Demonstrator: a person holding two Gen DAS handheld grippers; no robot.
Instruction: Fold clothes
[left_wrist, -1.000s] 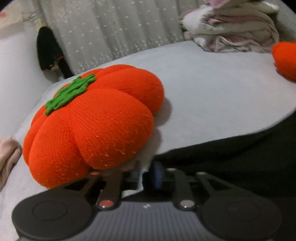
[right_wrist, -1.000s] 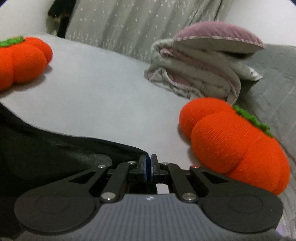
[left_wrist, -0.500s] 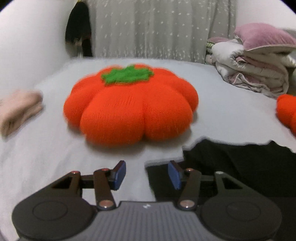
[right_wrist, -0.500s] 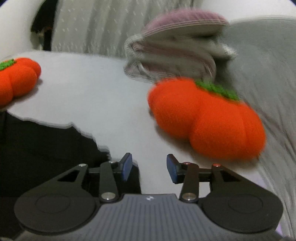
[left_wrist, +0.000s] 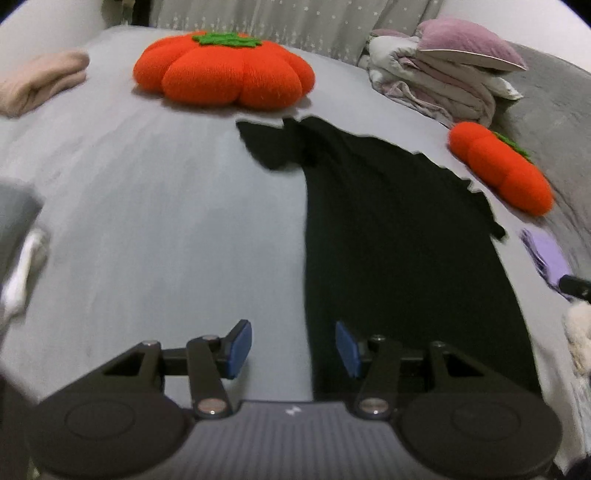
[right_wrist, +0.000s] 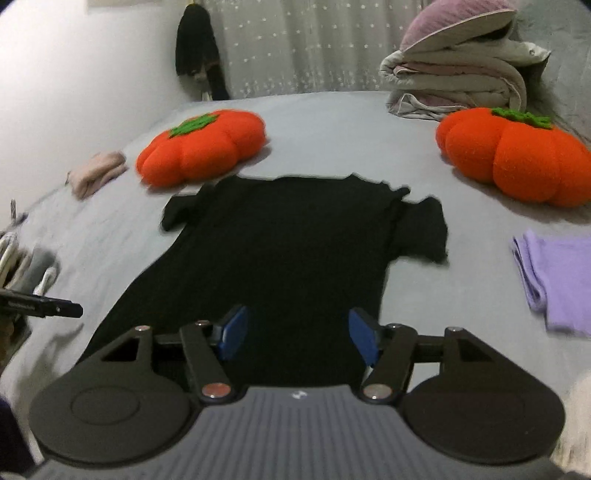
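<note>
- Shirt (right_wrist: 295, 251), black: spread flat on grey bed (left_wrist: 166, 221), sleeves out.
- Left tongs (left_wrist: 291, 345): wide apart, empty.
- Right tongs (right_wrist: 297, 334): wide apart, empty, above shirt hem.

black shirt (right_wrist: 288, 236): matt cloth | pumpkin cushion (right_wrist: 201, 147): knitted | bedsheet (left_wrist: 166, 221): smooth cloth

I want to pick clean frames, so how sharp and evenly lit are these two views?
Left wrist view: smeared at the edges, the bed streaked, the shirt a flat black with no folds readable, fisheye bending the bed. Right wrist view: softer blur, the left pumpkin and purple cloth fuzzy, the dim room greyish, both tools sharp.
</note>
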